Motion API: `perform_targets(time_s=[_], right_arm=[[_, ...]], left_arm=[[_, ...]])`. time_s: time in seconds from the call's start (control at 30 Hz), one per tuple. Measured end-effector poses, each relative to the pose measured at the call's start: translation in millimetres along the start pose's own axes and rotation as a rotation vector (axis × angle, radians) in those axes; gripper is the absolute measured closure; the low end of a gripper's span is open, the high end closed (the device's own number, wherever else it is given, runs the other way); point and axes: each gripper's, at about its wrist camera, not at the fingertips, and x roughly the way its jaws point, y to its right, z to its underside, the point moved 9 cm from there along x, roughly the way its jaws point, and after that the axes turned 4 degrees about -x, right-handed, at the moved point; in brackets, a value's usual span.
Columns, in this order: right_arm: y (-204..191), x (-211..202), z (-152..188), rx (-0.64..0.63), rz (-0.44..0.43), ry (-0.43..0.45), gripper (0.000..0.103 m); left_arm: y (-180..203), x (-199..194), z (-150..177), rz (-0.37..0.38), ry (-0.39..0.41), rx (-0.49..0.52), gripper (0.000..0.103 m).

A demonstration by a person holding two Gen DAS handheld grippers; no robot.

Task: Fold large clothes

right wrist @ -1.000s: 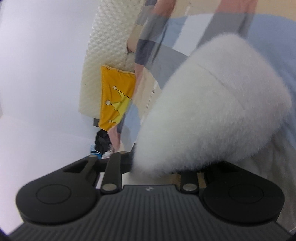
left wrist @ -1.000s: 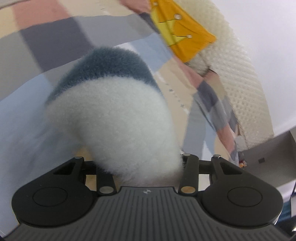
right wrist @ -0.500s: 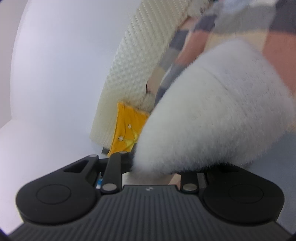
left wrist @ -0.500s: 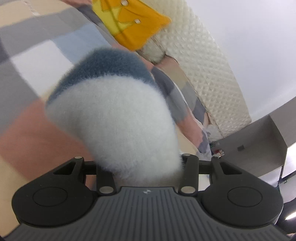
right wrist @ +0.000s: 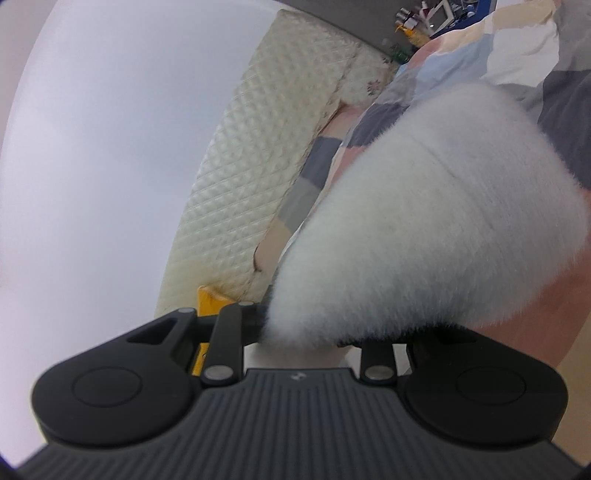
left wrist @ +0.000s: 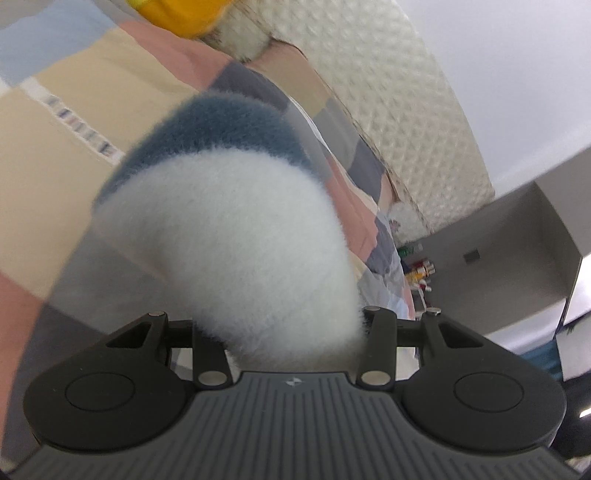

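I have a bunch of fluffy white fleece garment [left wrist: 236, 236] gripped in my left gripper [left wrist: 288, 332]; its jaws stand partly closed around the thick pile, which fills the gap between them and bulges forward, with a blue-grey band [left wrist: 221, 129] across its far end. My right gripper [right wrist: 306, 332] is closed narrower on another white stretch of the same fleece [right wrist: 443, 221], which swells out to the right and hides the fingertips, so I cannot see the pads themselves. In both views the cloth hangs lifted off the patchwork bedcover [left wrist: 74, 110] of beige, pink, grey and pale blue blocks, not lying on it.

Beyond the fleece I see the cream quilted headboard [right wrist: 251, 177], a yellow cushion [left wrist: 177, 14] at the far left of my left view, and a grey shelf unit with small bottles [left wrist: 421, 269] at the right.

I judge I am mid-carry: two edges of the garment are pinched and raised, and the fold is not yet laid. The next move calls for bringing both held edges over the rest of the garment at an even height, keeping the cloth taut between my hands, lowering it flat onto the bedcover, and only then opening.
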Motion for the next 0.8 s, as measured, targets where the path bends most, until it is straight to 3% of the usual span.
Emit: perform_targets(time_s=[0.17,0.33,0.43,0.53,0.8], right_arm=[[24.0,13.9,-4.8,-0.018,0.017,-0.010,0.072],[51.4,6.2,12.7,-0.070,0.060,-0.057,0.072],[72.2,4.7,26.6,-0.035,0.089,-0.088,0.072],[92.0,-1.0,46.2,0.013,0.109,-0.115,0.072],[115.1,-30.7,86.7,0.025,0.110,-0.160,0.072]], left_arm=[[-16.3,42.8,14.1,0.045,-0.028,0.040,0.053],[-51.7,71.6,28.6,0.013,-0.066,0.032,0.053],[-70.7,70.7,41.7,-0.014,-0.098,0.088,0.053],[-96.1,67.2,50.2,-0.045,-0.139,0.080,0.053],[-130.9,51.3,63.2,0.003,-0.169,0.087,0.052]])
